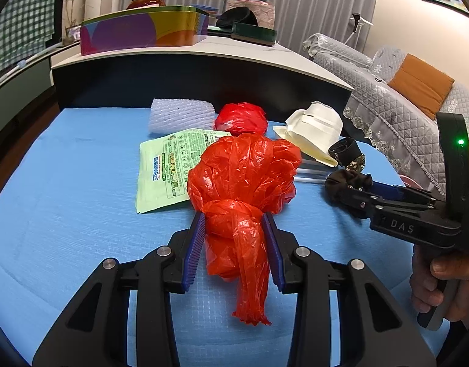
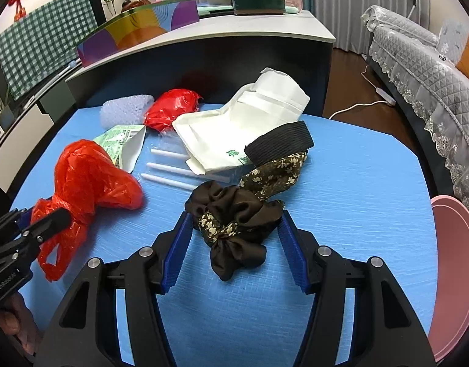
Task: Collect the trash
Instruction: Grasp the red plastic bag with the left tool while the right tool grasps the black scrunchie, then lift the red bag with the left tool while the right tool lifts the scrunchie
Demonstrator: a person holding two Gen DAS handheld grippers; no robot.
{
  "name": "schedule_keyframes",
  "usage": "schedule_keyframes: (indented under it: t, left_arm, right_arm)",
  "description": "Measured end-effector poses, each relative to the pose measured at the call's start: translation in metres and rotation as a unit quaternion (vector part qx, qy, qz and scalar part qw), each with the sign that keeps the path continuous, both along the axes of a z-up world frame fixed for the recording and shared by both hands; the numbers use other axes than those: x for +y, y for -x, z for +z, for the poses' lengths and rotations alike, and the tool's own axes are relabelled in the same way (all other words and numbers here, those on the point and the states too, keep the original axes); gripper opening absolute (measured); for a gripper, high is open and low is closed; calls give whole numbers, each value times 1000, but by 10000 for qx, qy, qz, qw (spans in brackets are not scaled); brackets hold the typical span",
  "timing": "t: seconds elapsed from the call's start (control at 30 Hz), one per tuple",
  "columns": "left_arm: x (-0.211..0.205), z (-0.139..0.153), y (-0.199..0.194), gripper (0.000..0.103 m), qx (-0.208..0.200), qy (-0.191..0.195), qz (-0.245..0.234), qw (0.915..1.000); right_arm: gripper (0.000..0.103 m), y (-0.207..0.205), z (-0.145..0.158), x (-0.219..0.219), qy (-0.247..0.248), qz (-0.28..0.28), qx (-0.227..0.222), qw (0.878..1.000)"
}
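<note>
My left gripper [image 1: 234, 223] is clamped on the knotted neck of a red plastic bag [image 1: 243, 177], both blue pads pressing the crinkled plastic, with the bag's puffed body ahead of the fingers and its tail trailing back on the blue surface [image 1: 66, 198]. My right gripper [image 2: 234, 226] stands wide around a dark brown scrunchie [image 2: 234, 214]; its far pad looks to brush the fabric while the near pad seems just clear, so I do not read a grip there. Just past the scrunchie lie a floral fabric band [image 2: 274, 172] and a black ribbed elastic band [image 2: 280, 145]. Further back I see a white paper bag [image 2: 249, 116], a clear packet holding white sticks [image 2: 179, 168], a green printed pouch [image 1: 170, 168], a second crumpled red bag [image 1: 242, 119] and a piece of white foam netting [image 1: 179, 116]. A pink basin [image 2: 454, 275] sits at the right edge
</note>
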State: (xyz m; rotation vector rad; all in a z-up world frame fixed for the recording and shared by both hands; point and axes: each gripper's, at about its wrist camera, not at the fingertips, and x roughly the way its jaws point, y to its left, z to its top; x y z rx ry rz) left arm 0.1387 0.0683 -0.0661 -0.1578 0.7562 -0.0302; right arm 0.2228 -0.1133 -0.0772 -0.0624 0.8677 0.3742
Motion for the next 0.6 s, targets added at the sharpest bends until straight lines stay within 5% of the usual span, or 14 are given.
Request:
schedule_keyframes:
  t: [0.3, 0.6]
  left_arm:
    - [1, 2, 1, 38, -52, -27, 18, 10000]
    - [-7, 8, 3, 37, -178, -124, -40, 9998]
  right_arm:
    - [38, 7, 1, 2, 227, 112, -134, 9996]
    - [35, 22, 19, -7, 251, 147, -444, 9986]
